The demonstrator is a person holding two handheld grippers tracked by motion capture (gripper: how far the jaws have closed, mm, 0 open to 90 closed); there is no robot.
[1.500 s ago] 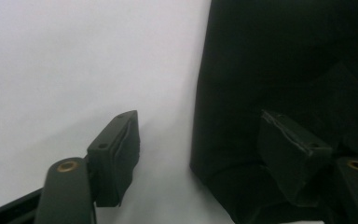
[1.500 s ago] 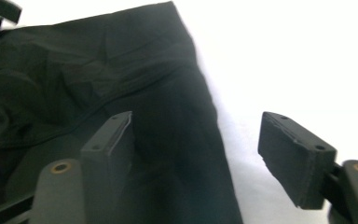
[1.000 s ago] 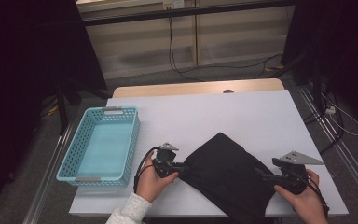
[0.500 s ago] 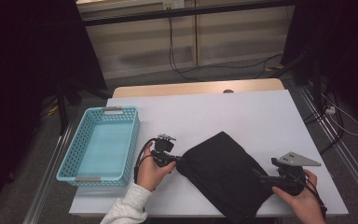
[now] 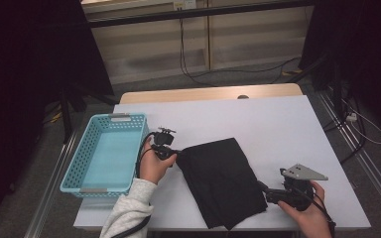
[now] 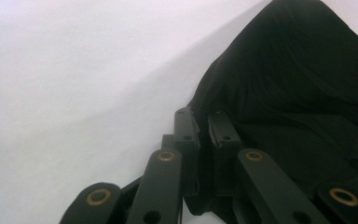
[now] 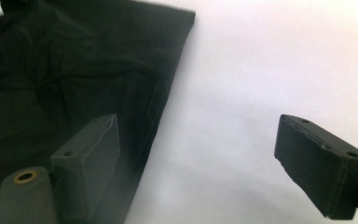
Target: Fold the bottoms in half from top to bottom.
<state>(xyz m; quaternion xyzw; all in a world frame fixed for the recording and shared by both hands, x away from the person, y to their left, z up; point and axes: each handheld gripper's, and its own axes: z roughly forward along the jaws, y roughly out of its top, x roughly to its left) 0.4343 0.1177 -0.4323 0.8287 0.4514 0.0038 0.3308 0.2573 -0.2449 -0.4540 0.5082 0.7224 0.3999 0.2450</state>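
Note:
A black folded cloth (image 5: pixel 223 183) lies on the white table (image 5: pixel 278 129), seen close up in the left gripper view (image 6: pixel 298 84) and the right gripper view (image 7: pixel 74 60). My left gripper (image 5: pixel 177 154) is at the cloth's left edge; its jaws have just been closing and are now shut on a pinch of the fabric (image 6: pixel 204 121). My right gripper (image 5: pixel 263 191) sits at the cloth's near right edge. Its jaws have just been opening and stand wide (image 7: pixel 198 158), one over the cloth's edge and the other over bare table, gripping nothing.
A light blue plastic basket (image 5: pixel 72 181) stands at the table's left side, close beside my left hand. Bare white table stretches behind and to the right of the cloth. The table's front edge runs just below my right hand.
My left gripper closed on the cloth's left edge and moved away from me and slightly left, dragging that edge along. The right gripper shifted a little left and its jaws widened.

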